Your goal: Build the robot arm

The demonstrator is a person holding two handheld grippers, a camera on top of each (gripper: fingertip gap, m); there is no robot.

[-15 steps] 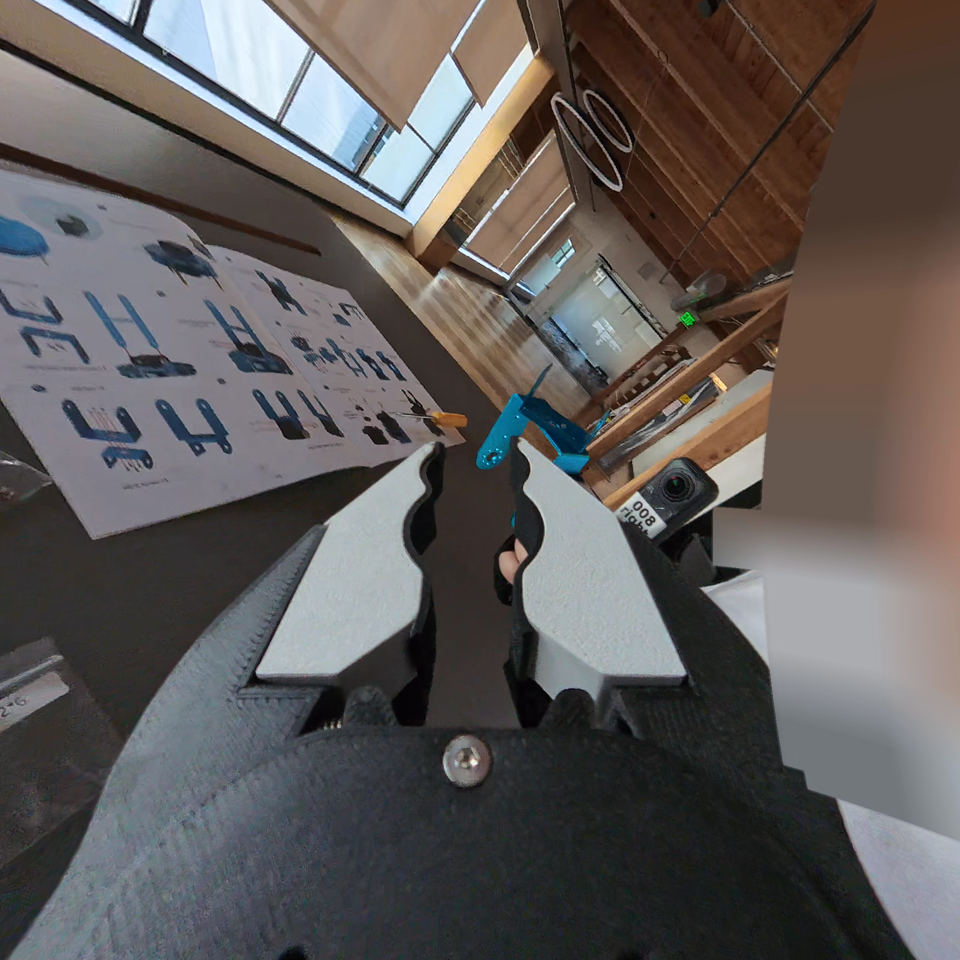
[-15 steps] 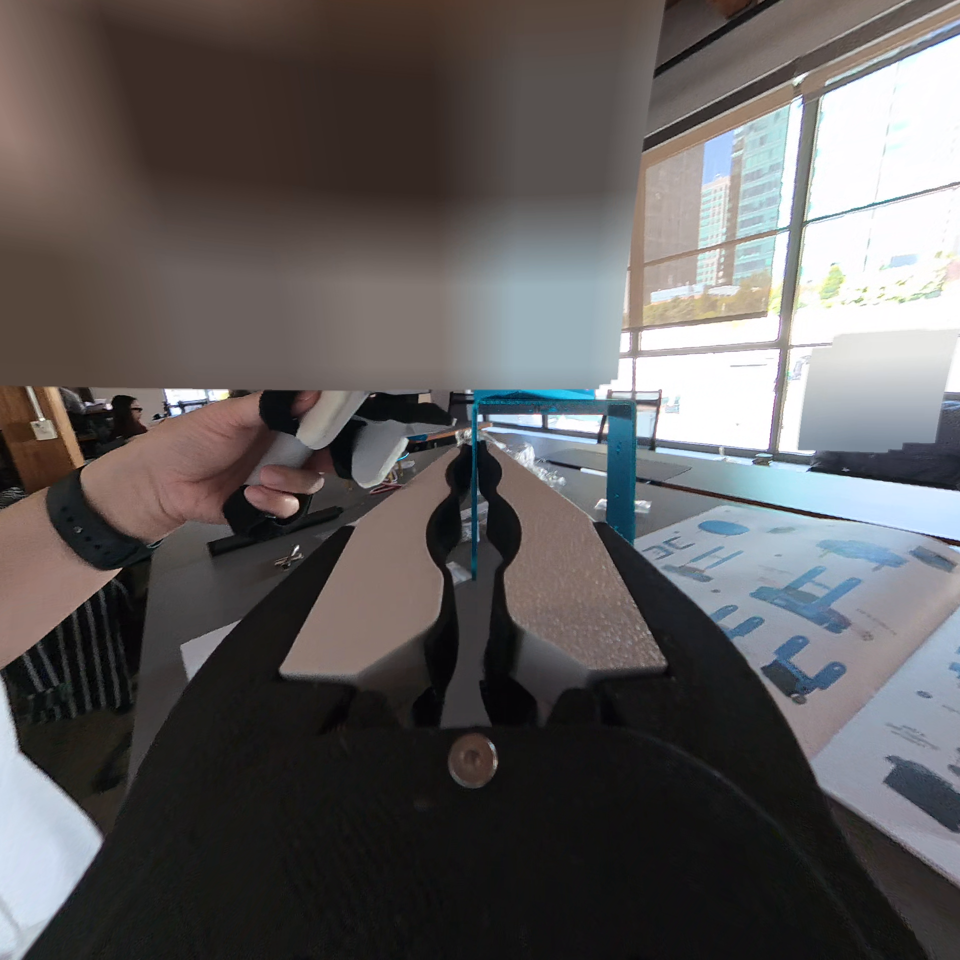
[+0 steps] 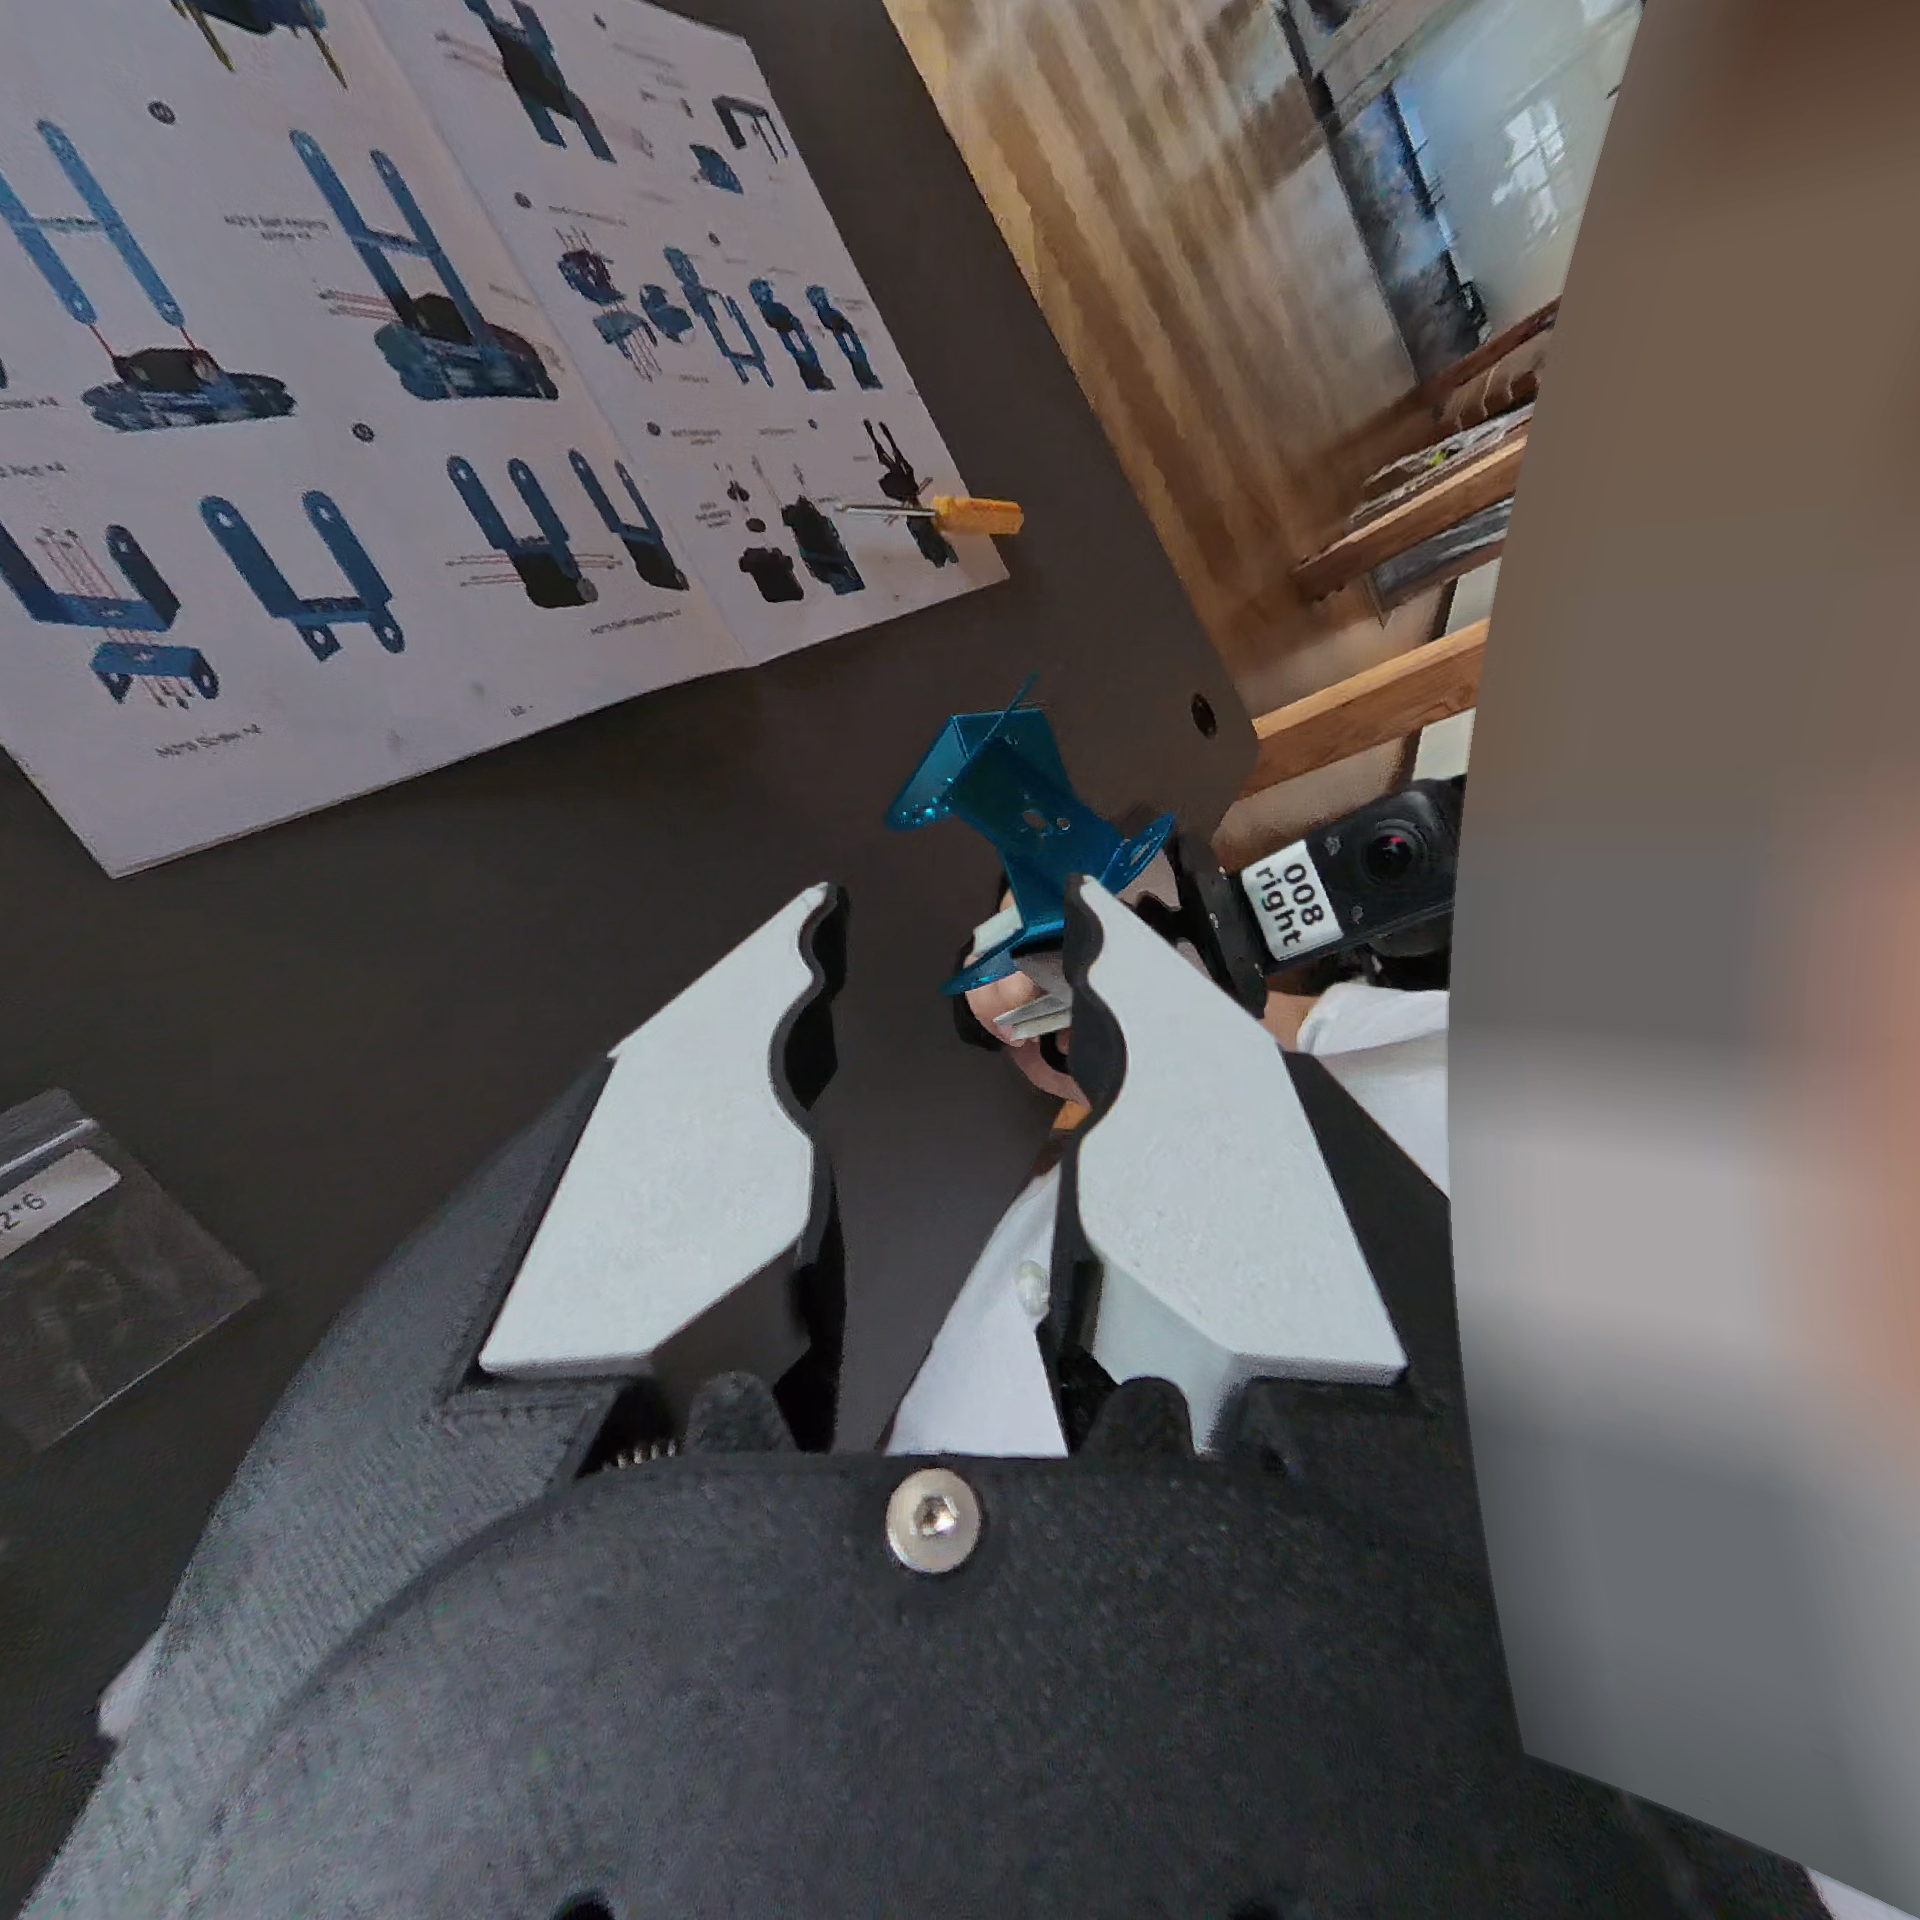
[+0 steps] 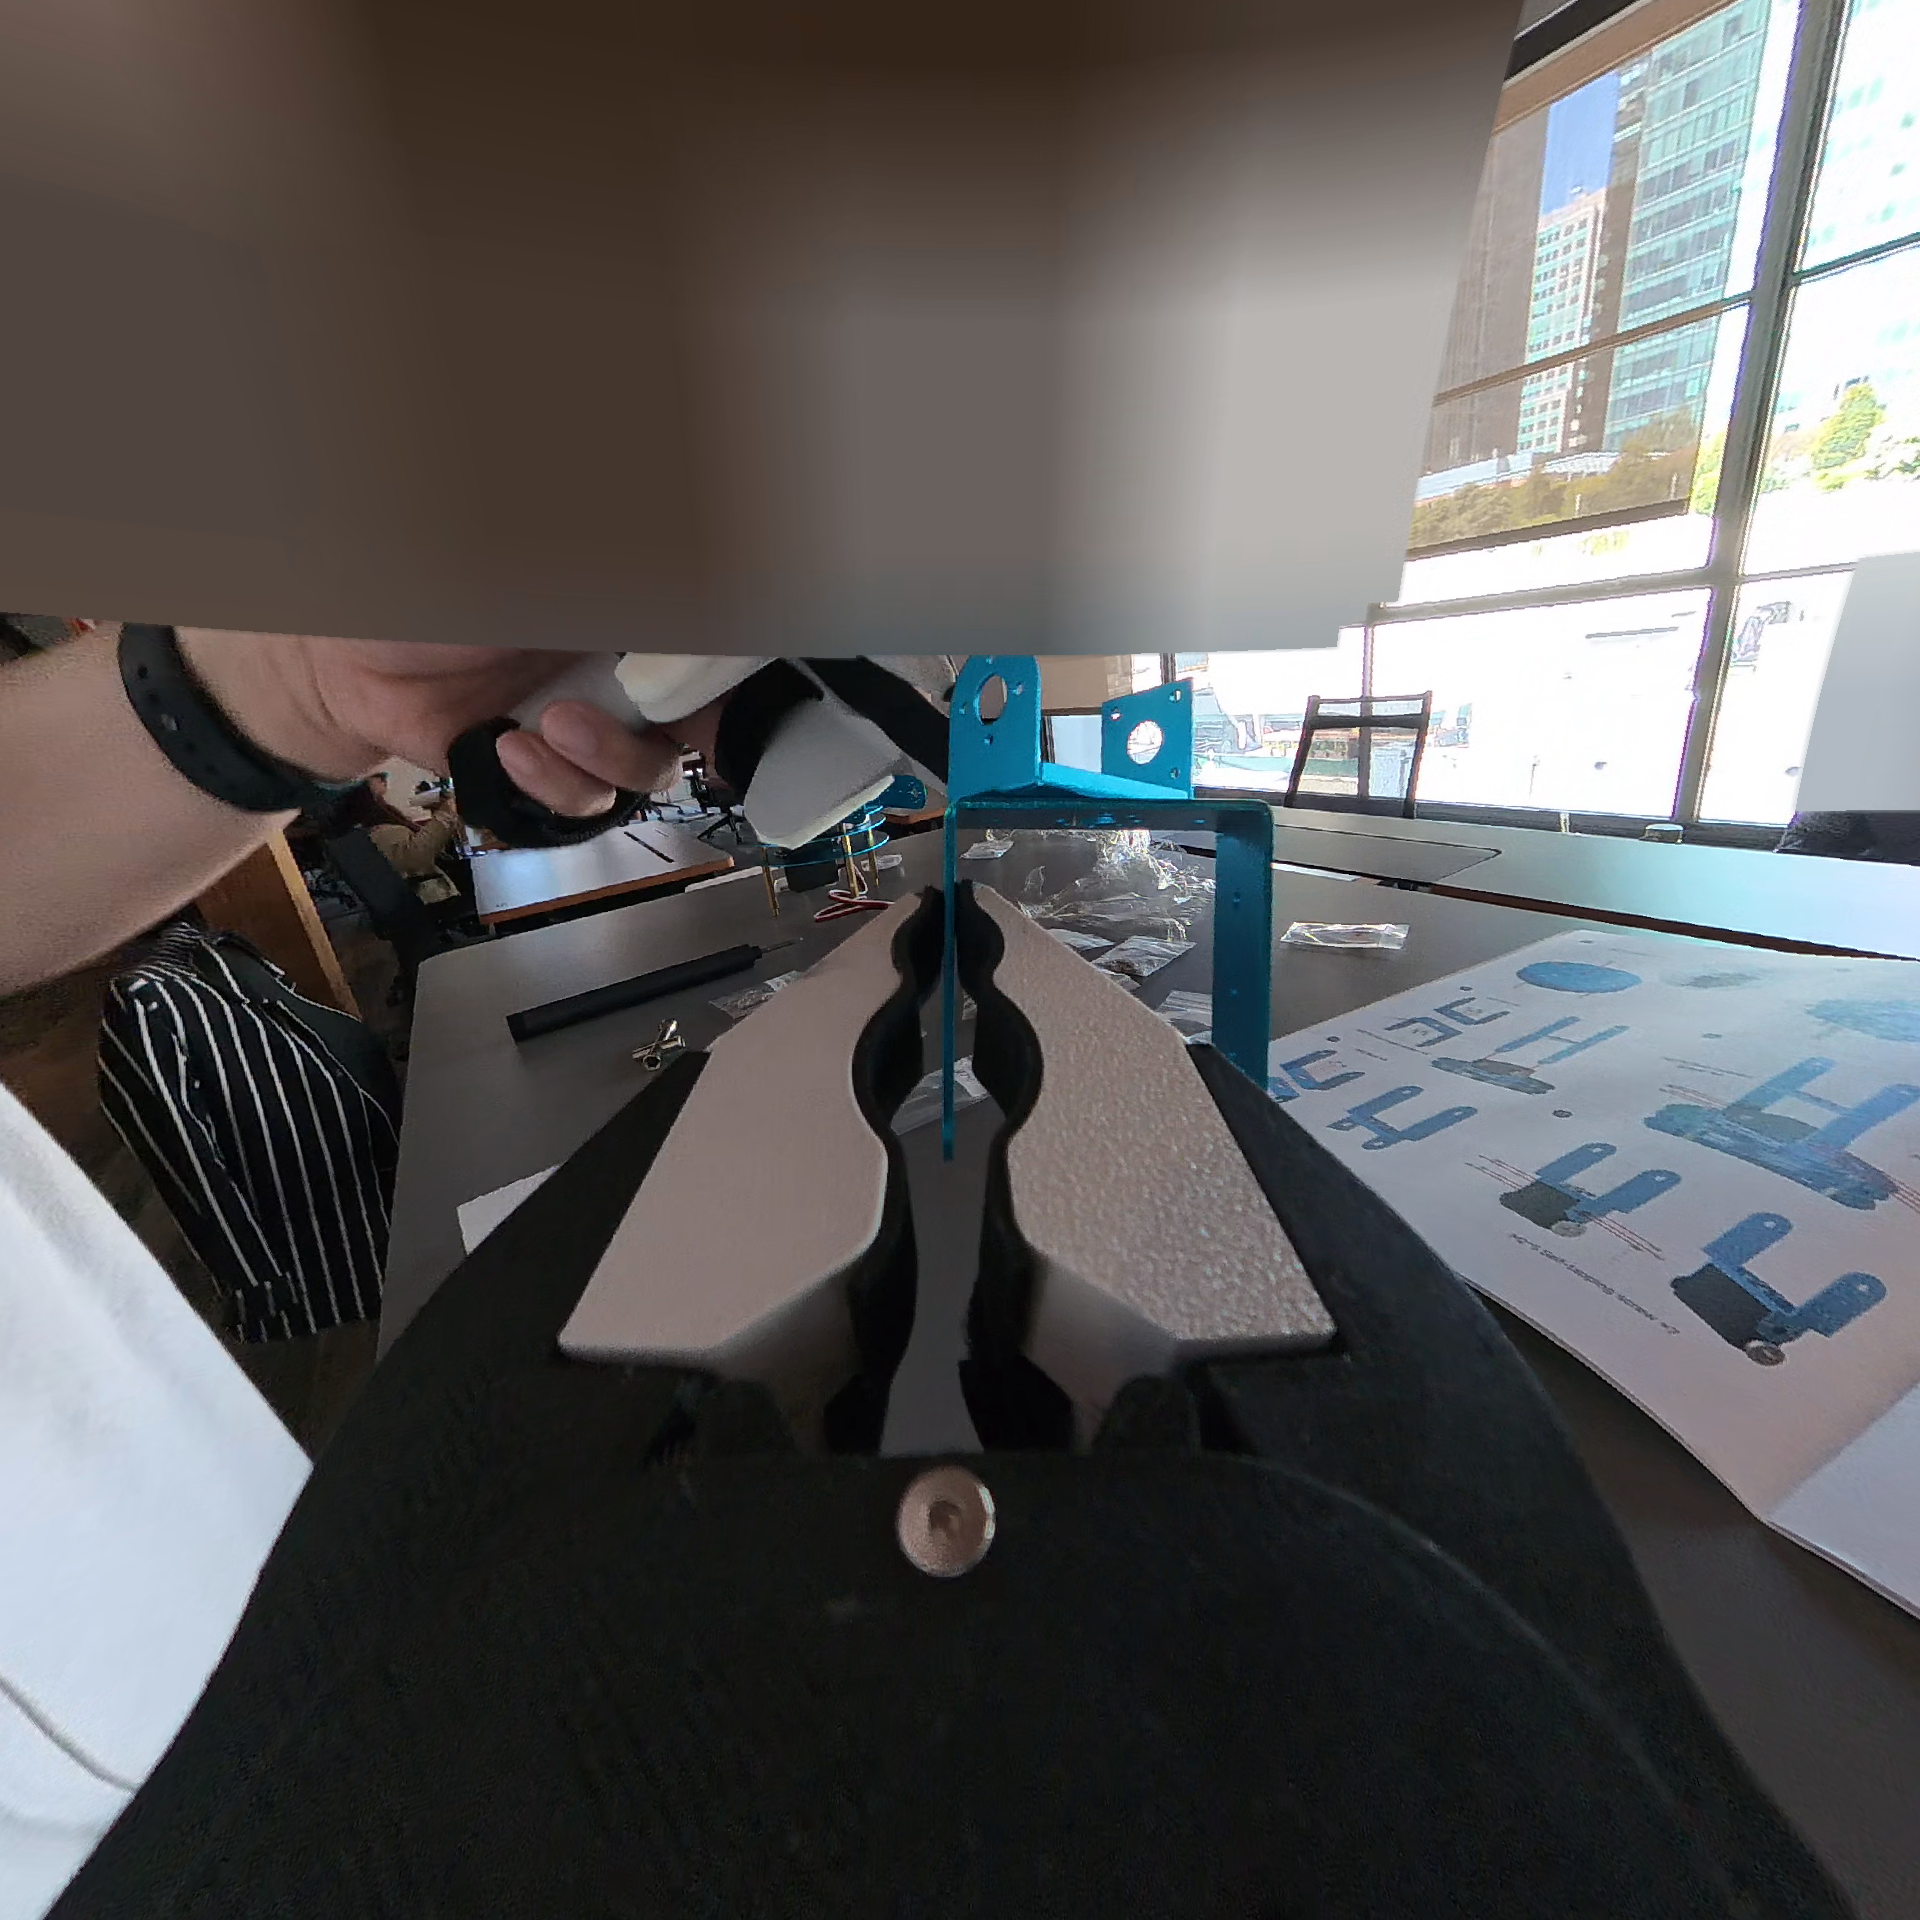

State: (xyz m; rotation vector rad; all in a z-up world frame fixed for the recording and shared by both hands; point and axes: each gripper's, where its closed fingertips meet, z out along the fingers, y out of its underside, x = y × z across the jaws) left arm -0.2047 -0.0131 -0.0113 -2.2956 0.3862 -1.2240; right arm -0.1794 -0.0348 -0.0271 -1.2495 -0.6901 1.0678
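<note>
Right wrist view: my right fingers [image 4: 951, 904] are clamped on one thin leg of the blue metal bracket [image 4: 1242, 914], which stands upright above the counter [image 4: 499, 1101]. My left fingers [image 3: 951, 914] are spread apart and empty, aimed toward that bracket just beyond them.

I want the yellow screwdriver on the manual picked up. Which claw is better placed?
Probably the left claw: it is open and empty, above the table facing the manual, where the screwdriver lies. The right claw is shut on the blue bracket.
</note>
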